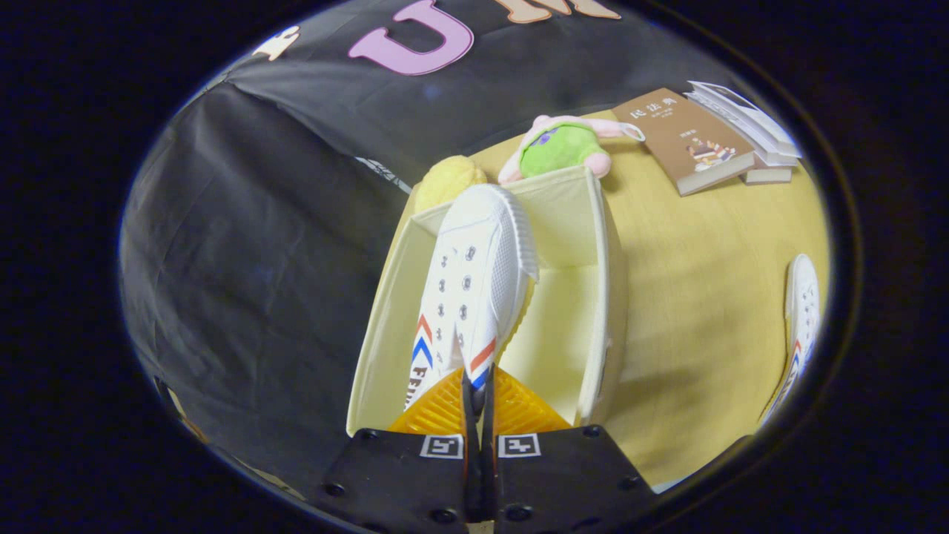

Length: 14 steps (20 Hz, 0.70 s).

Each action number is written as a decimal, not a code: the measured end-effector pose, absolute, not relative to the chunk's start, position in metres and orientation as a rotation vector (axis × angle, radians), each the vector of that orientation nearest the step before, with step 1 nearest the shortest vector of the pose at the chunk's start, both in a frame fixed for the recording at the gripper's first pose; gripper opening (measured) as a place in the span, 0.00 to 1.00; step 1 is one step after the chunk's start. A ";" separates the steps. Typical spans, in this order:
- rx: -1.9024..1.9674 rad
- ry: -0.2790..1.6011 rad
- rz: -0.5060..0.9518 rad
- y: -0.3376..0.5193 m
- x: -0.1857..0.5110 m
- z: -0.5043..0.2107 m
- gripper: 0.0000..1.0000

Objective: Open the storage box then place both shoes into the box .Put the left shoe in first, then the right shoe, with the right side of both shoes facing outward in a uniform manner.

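My gripper (478,389) is shut on the heel edge of a white sneaker (474,282) with red and blue chevron stripes. The shoe points away from me, toe up, and hangs over the open cream storage box (604,297), along its left side. The box stands on the yellow table with its inside bare and pale. The second white sneaker (801,326) lies on the table far to the right of the box.
A green and pink plush toy (563,144) and a yellow plush (448,182) sit just behind the box. A brown book (686,141) and a stack of white books (749,126) lie at the table's far right. Black cloth hangs left of the box.
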<state>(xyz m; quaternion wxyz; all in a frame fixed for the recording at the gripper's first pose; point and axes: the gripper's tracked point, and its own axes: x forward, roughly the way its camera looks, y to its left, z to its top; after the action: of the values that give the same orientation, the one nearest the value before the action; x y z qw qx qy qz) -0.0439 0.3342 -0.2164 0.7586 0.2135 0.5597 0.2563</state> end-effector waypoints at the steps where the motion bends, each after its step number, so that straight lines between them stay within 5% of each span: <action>1: 0.465 1.216 0.558 0.336 -0.045 -0.216 0.03; 14: 0.424 1.275 0.523 0.376 -0.043 -0.229 0.05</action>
<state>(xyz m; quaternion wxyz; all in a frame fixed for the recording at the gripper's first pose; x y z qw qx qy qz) -0.0428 0.3757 -0.2293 0.7513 0.1939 0.5836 0.2394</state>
